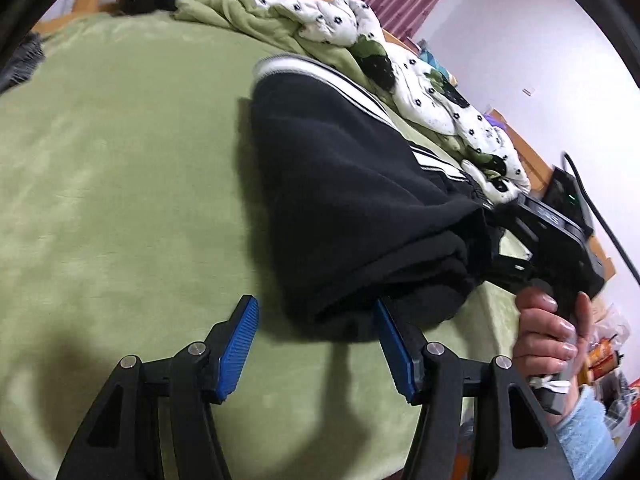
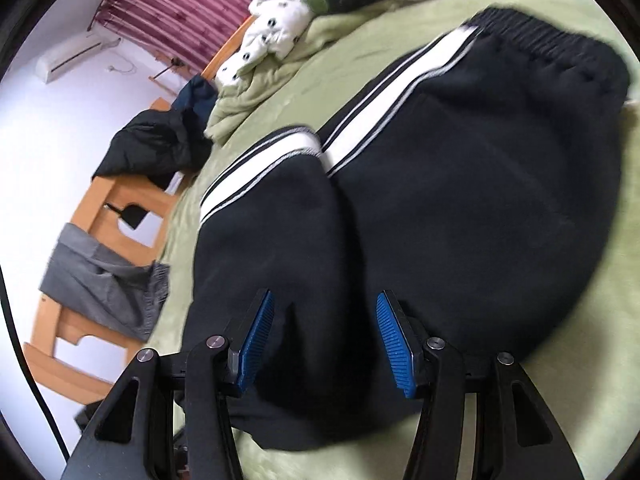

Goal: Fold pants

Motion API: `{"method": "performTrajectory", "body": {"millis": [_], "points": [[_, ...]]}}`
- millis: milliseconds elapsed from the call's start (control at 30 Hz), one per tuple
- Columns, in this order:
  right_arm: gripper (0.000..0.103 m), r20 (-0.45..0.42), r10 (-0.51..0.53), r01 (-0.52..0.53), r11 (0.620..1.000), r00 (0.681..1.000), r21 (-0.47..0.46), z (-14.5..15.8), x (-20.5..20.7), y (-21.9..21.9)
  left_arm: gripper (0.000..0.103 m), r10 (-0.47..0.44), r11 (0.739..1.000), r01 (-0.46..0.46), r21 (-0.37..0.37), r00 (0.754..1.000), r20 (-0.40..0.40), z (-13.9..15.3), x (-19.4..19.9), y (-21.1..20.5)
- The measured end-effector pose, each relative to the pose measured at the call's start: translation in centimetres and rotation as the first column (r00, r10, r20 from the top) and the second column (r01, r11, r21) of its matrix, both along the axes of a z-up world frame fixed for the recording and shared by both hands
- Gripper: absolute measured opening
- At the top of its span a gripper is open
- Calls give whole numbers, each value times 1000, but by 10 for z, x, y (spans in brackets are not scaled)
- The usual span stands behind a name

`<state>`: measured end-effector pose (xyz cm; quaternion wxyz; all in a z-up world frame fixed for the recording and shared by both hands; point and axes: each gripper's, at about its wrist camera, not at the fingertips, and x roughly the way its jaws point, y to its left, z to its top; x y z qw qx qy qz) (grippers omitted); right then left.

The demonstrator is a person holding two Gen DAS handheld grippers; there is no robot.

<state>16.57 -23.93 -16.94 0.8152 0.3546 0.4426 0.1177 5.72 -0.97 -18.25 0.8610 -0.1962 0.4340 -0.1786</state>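
Black pants point(image 2: 460, 168) with white side stripes lie folded on a green blanket point(image 1: 120, 180). In the left wrist view the pants point(image 1: 340, 200) lie ahead and to the right. My left gripper point(image 1: 316, 348) is open and empty above the blanket, its right finger at the near edge of the pants. My right gripper point(image 2: 324, 344) is open, its blue pads hovering over the folded black cloth. From the left wrist view, the right gripper's body point(image 1: 552, 248) shows at the far right, held by a hand; its fingertips are hidden behind the pants.
A crumpled white patterned quilt point(image 1: 360, 40) lies along the far side of the bed. Grey cloth point(image 2: 104, 284) and dark clothes point(image 2: 160, 140) hang over the wooden bed frame point(image 2: 116, 200). A black cable point(image 1: 600, 216) runs at the right.
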Motion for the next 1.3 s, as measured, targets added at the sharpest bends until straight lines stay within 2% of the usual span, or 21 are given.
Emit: {"method": "performTrajectory", "body": {"millis": [33, 67, 133, 167, 267, 333, 400, 467, 567, 633, 767, 833, 900, 967, 1033, 1100, 1167, 1233, 1300], "points": [[53, -18, 20, -20, 1000, 1000, 12, -4, 8, 4, 57, -3, 1000, 3, -6, 1000, -4, -2, 4, -7], [43, -30, 36, -36, 999, 999, 18, -6, 14, 8, 57, -4, 1000, 4, -3, 1000, 0, -2, 7, -12], [32, -63, 77, -80, 996, 995, -44, -1, 24, 19, 58, 10, 1000, -11, 21, 1000, 19, -5, 11, -24], [22, -43, 101, -104, 992, 994, -76, 8, 26, 23, 58, 26, 999, -27, 36, 999, 37, -7, 11, -28], [19, 54, 159, -147, 974, 986, -174, 48, 26, 27, 57, 41, 988, -58, 143, 993, 115, -8, 5, -45], [19, 124, 205, -173, 958, 971, -227, 76, 25, 27, 57, 28, 969, -64, 237, 988, 151, -7, 0, -58], [18, 184, 241, -176, 933, 953, -313, 100, 23, 24, 56, 22, 960, -65, 271, 987, 158, -4, -4, -62], [18, 214, 254, -168, 921, 943, -352, 108, 22, 13, 54, 32, 960, -70, 271, 989, 142, -1, -4, -64], [18, 211, 210, -130, 932, 955, -338, 102, 22, -22, 52, 8, 956, -47, 290, 991, 133, 8, -2, -73], [18, 205, 143, -70, 943, 968, -324, 98, 18, -52, 52, -36, 951, -9, 310, 990, 140, 16, 2, -84], [18, 265, 35, 65, 931, 964, -358, 108, 0, -111, 54, -153, 964, 119, 237, 979, 131, 31, 8, -100], [18, 272, -44, 140, 927, 961, -347, 104, -10, -139, 57, -194, 959, 156, 238, 970, 148, 37, 6, -108], [18, 227, -88, 174, 902, 970, -394, 86, -13, -159, 60, -229, 945, 185, 269, 963, 142, 34, 4, -119], [18, 137, -110, 160, 881, 984, -445, 56, -6, -167, 60, -248, 934, 206, 291, 962, 114, 27, 4, -130], [19, 50, -119, 128, 878, 992, -462, 24, 0, -173, 60, -253, 929, 218, 299, 964, 83, 22, 6, -138], [21, 60, -131, 144, 889, 990, -435, 15, -3, -178, 60, -249, 930, 213, 300, 965, 87, 22, 2, -143], [22, 63, -144, 157, 902, 988, -402, 20, -5, -181, 60, -219, 940, 176, 292, 969, 119, 27, -2, -146], [25, 62, -153, 165, 900, 986, -403, 19, -6, -182, 60, -158, 950, 115, 290, 979, 129, 26, 4, -148], [28, 59, -149, 160, 889, 987, -429, 14, -6, -181, 41, -106, 949, 60, 308, 985, 134, 22, 10, -151]]}}
